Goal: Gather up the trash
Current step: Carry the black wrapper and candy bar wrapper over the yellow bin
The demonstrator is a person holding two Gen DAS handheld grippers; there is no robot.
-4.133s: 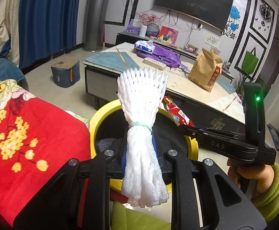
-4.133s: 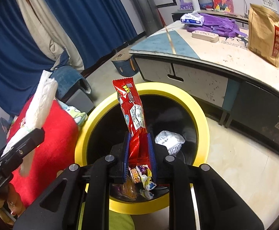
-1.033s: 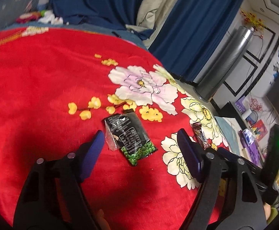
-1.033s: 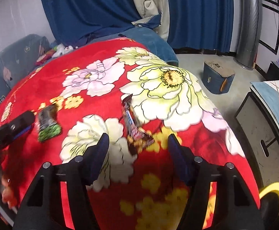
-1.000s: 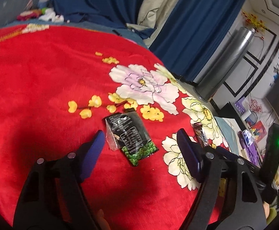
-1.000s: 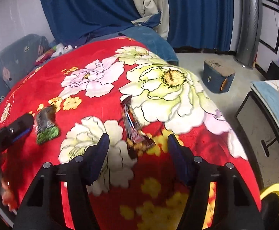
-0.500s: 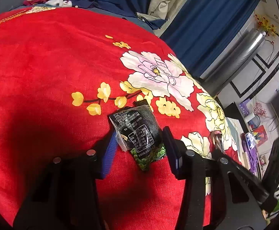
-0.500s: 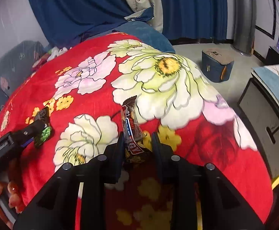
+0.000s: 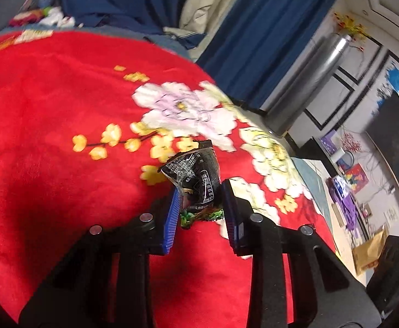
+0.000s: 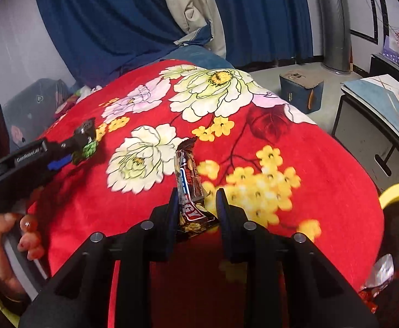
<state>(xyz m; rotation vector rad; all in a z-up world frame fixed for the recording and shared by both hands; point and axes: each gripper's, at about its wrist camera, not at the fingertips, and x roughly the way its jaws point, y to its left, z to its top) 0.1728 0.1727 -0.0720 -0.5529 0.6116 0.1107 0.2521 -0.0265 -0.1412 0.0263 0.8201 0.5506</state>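
Observation:
A black snack packet (image 9: 192, 172) with a green end stands crumpled between the blue pads of my left gripper (image 9: 199, 191), whose jaws are closing and press on it. The right wrist view shows the same left gripper (image 10: 84, 142) at the left with the packet (image 10: 86, 132), a hand (image 10: 2, 246) on its handle. A brown chocolate-bar wrapper (image 10: 187, 164) stands upright in my right gripper (image 10: 196, 199), which is shut on its lower end. Both are over the red flowered blanket (image 9: 49, 109).
The yellow-rimmed black bin (image 10: 396, 191) sits at the right edge beside the blanket, with wrappers inside. Beyond it are a low table (image 10: 377, 101), a blue box (image 10: 300, 90) on the floor, a silver column (image 9: 309, 82) and dark blue curtains.
Both grippers closed from wide open onto their wrappers. The left packet now stands crumpled and raised off the blanket. The right gripper has pulled back with the bar, and the bin has come into view.

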